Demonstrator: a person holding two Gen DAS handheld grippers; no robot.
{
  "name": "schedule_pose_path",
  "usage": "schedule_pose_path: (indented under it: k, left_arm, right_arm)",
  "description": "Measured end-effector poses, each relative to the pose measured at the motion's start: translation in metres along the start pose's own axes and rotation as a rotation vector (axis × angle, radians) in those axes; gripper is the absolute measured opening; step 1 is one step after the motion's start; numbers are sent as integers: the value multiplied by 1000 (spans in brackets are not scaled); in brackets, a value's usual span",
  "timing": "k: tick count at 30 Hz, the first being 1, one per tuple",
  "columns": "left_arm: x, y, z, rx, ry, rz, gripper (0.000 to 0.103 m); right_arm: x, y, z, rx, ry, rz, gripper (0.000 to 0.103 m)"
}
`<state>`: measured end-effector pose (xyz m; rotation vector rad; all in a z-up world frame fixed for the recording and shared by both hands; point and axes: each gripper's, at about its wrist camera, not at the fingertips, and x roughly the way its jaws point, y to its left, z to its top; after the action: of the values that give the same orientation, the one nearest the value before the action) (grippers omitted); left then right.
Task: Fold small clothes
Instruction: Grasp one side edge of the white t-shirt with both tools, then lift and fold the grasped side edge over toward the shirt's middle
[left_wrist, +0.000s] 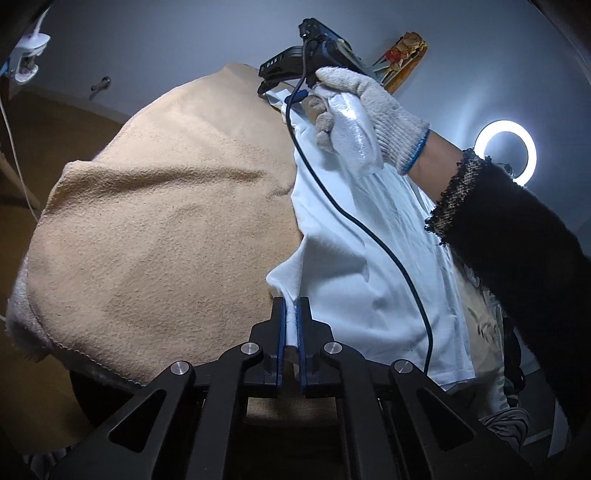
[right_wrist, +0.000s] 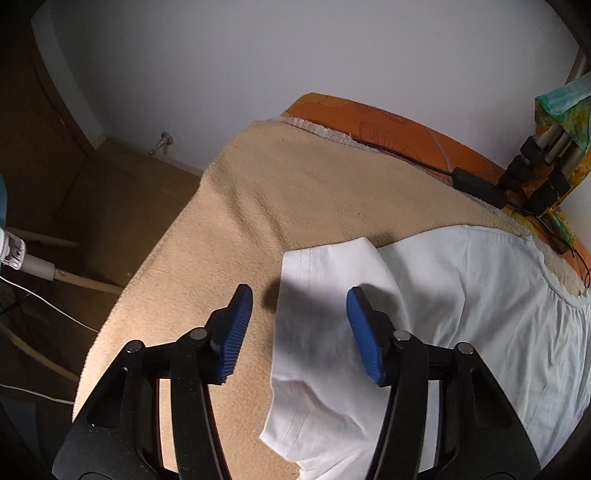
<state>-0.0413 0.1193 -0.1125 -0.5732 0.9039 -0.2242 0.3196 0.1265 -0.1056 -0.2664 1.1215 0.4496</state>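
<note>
The white garment (right_wrist: 461, 295) lies spread on the beige blanket (right_wrist: 295, 192) that covers the bench, its folded sleeve and hem edge running away from the right claw (right_wrist: 299, 295), straight ahead and slightly right of its midline; that sleeve (right_wrist: 325, 273) sits below and between the blue pads (right_wrist: 236, 332), which stand wide apart and released, touching nothing; the left claw (left_wrist: 291, 314) is clenched on a pinch of the same cloth, the fabric (left_wrist: 369, 258) rising ahead and to its right toward the gloved right hand (left_wrist: 369, 114); judging from this, the right claw is nearer the free sleeve, so the next fold likely turns on dropping it onto that edge; orange bedding (right_wrist: 388, 122) lies beyond the blanket
</note>
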Motion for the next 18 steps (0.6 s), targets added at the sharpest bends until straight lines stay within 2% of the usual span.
schedule_pose_path:
  k: [1,3,4,5,7,12,18]
  left_arm:
    - [0,-1,1,2,-6,-10,3]
    - [0,-2,2,6,-9,-13,3]
    - [-1,-3,2,10,-12,-14,3]
    - [-2,-4,2,15,-15,-15,3]
    - [-4,-6,2,26,-22,-18,2]
    - [-10,-16,2,84,-46,-21,2]
    - [-14,-35,1,145,-59,-44,2]
  right_arm:
    - [4,-1,-1,-3,11,-15,43]
    - [5,-1,0,-23,-2,-32,39]
    - [4,-1,1,-30,-4,-38,30]
    - [4,-1,1,-40,-8,-48,18]
    - [0,-3,2,-54,-12,-54,8]
    - [-22,-23,0,-5,-55,-8,6]
    - [-63,-69,-8,83,-141,77,6]
